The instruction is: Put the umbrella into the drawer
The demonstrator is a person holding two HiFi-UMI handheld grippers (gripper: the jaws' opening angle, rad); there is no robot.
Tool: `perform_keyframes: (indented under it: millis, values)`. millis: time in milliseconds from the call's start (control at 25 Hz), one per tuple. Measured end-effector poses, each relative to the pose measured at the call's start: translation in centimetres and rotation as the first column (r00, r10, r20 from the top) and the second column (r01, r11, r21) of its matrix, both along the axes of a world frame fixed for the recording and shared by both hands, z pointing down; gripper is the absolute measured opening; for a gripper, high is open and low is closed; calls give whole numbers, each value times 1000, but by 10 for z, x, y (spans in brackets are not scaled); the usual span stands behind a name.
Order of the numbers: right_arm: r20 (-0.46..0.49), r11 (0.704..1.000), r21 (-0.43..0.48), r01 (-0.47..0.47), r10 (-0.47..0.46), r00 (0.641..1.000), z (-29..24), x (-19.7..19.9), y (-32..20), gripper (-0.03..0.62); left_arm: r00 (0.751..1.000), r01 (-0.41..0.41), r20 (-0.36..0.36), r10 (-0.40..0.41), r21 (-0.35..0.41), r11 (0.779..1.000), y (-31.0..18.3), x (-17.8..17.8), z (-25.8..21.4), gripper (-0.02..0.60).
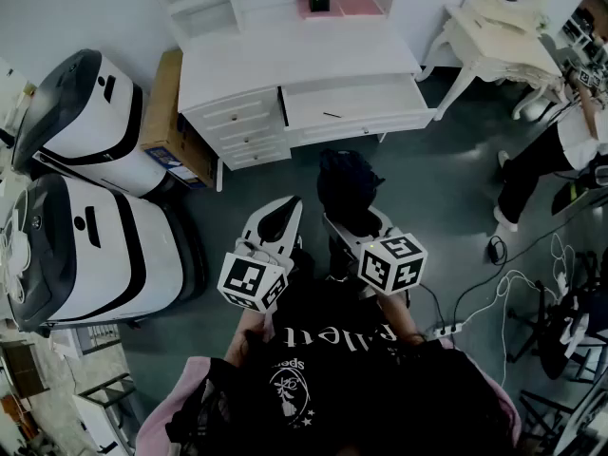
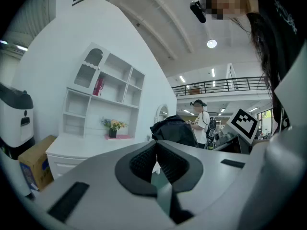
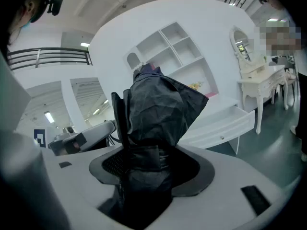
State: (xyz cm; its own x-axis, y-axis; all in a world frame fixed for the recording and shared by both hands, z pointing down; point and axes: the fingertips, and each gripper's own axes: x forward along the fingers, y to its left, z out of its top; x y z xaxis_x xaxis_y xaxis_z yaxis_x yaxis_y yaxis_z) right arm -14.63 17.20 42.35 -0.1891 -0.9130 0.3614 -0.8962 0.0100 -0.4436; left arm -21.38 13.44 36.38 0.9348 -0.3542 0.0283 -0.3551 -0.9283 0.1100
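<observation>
Just ahead of the person's chest, the right gripper has its jaws spread wide yet clamped on the umbrella, which fills the gap between them; beside it, the left gripper has its jaws pressed together on nothing; the umbrella's long axis runs out along the jaws, away from the person, toward the open drawer; it is black, folded and crumpled, strapped at the grip, with loose folds flaring at the far end.
</observation>
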Motion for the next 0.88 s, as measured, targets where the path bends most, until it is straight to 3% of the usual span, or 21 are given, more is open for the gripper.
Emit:
perform_keyframes:
  millis: [360, 880]
  values:
    - [6, 1000, -16, 11, -11, 1000, 7, -6, 5, 278, 1000, 11, 11, -11, -35, 999, 1, -10, 13, 14]
    - [55, 999, -8, -32, 32, 998, 6, 22, 5, 278, 999, -4, 37, 5, -39, 999, -2, 6, 14, 14]
